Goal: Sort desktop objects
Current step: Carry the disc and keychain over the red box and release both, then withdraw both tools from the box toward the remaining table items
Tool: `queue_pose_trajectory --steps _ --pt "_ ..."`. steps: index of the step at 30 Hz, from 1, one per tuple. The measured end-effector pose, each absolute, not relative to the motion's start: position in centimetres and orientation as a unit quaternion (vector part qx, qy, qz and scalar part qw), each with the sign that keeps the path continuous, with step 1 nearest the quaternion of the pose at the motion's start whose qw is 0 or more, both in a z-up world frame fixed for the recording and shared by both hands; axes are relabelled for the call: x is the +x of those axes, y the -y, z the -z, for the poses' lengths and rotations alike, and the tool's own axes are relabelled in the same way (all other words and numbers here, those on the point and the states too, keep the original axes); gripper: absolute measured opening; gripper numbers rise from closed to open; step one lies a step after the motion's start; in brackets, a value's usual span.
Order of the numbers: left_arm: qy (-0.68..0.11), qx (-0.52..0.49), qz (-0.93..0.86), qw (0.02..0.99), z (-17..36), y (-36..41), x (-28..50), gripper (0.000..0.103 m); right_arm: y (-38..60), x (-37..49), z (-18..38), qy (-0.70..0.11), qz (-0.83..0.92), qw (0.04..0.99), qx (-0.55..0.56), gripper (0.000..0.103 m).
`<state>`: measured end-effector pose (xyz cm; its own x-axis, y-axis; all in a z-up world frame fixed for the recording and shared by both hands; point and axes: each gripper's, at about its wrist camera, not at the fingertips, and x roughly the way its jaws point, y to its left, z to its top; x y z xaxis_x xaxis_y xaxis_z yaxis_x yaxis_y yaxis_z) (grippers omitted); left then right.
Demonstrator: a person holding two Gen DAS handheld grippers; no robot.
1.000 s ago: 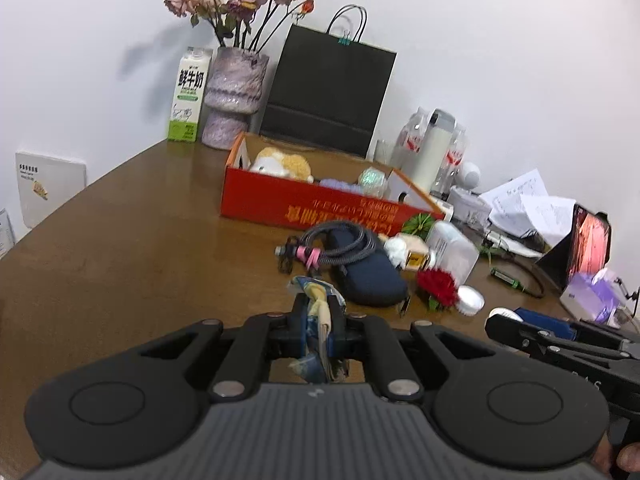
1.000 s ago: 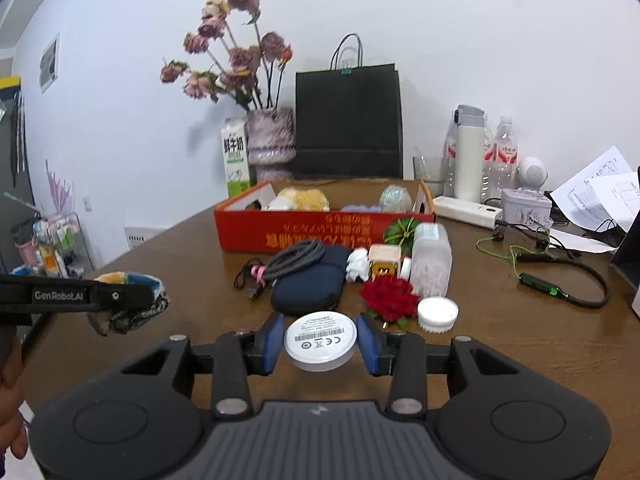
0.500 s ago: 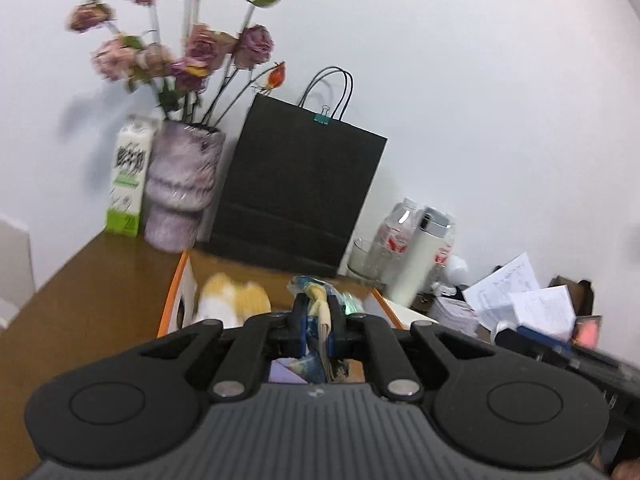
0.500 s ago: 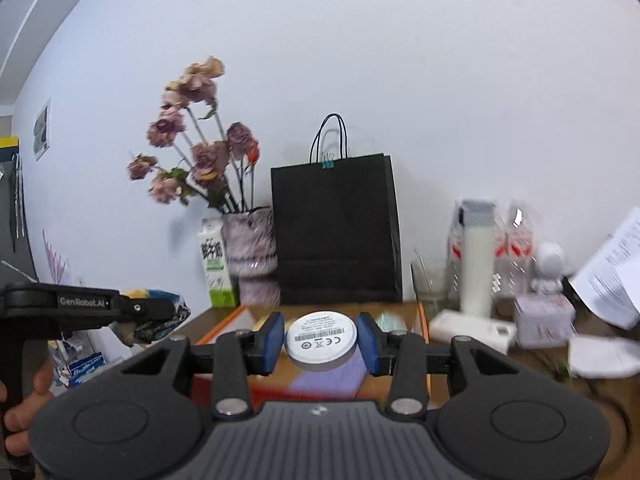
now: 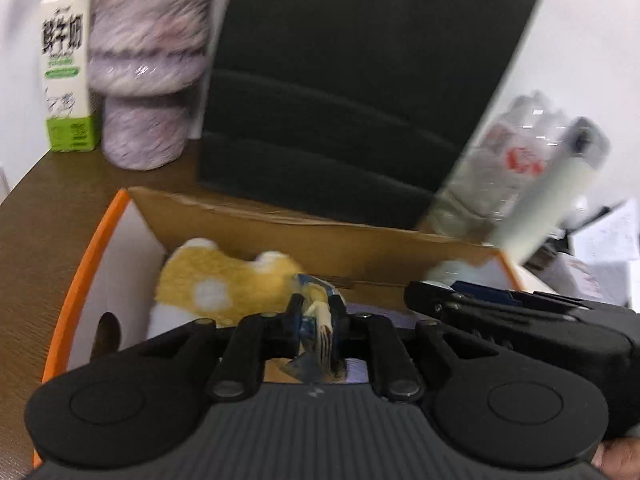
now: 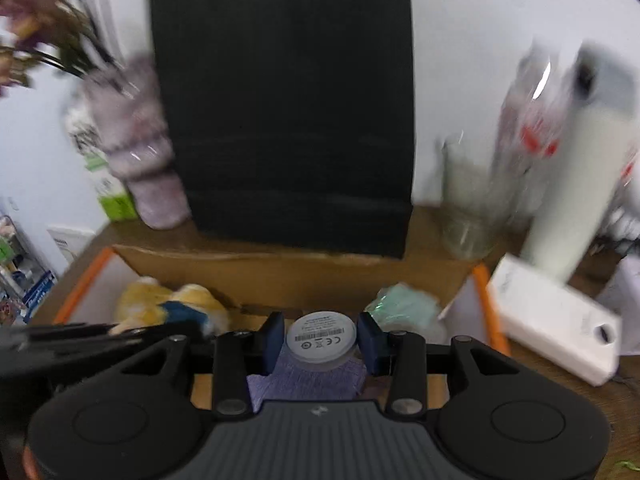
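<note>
Both grippers hang over the orange cardboard box [image 5: 80,276], where a yellow plush toy [image 5: 224,284] lies. My left gripper [image 5: 317,316] has a crumpled blue and yellow packet [image 5: 316,320] between its pads, and its jaws are opening. My right gripper [image 6: 322,338] is shut on a white round disc [image 6: 322,336], above a purple cloth [image 6: 316,376] in the box [image 6: 486,292]. In the left wrist view the right gripper [image 5: 436,300] shows side-on on the right. A green wrapped thing [image 6: 400,304] sits in the box's right end.
A black paper bag [image 5: 360,80] stands right behind the box. To its left are a purple vase [image 5: 148,64] and a milk carton [image 5: 66,68]. Bottles [image 5: 520,160], a glass [image 6: 468,216] and a white power strip [image 6: 556,320] are on the right.
Both grippers have swept forward from the near table to over the box, each with its object. The left jaws stand slightly wider than before.
</note>
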<state>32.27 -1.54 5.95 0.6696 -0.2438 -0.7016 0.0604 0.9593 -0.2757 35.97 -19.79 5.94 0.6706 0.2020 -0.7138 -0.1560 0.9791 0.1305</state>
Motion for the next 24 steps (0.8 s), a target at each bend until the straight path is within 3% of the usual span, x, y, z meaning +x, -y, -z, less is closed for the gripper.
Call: queue_pose_trajectory --steps 1,2,5,9,15,24 --pt "-0.407 -0.134 0.091 0.899 -5.6 1.0 32.5 0.030 19.6 36.9 -5.3 -0.405 -0.091 0.909 0.030 0.040" --pt "-0.409 -0.156 0.101 0.894 -5.5 0.4 32.5 0.049 19.4 37.7 -4.7 -0.413 -0.083 0.907 0.028 0.048" --pt "-0.386 -0.155 0.109 0.903 -6.5 -0.3 32.1 0.067 19.5 37.6 -4.0 -0.405 -0.073 0.911 0.033 0.067" --pt "-0.359 -0.116 0.092 0.922 -9.0 -1.0 30.1 0.073 20.4 36.1 -5.6 -0.396 -0.074 0.913 0.063 0.070" --pt "-0.293 -0.112 0.078 0.946 -13.0 -2.5 19.1 0.101 22.5 27.0 -10.8 -0.347 -0.107 0.929 0.072 0.088" --pt "-0.237 -0.057 0.073 0.967 -12.0 -0.9 3.4 0.103 22.4 8.4 -11.2 -0.298 -0.128 0.944 0.060 0.091"
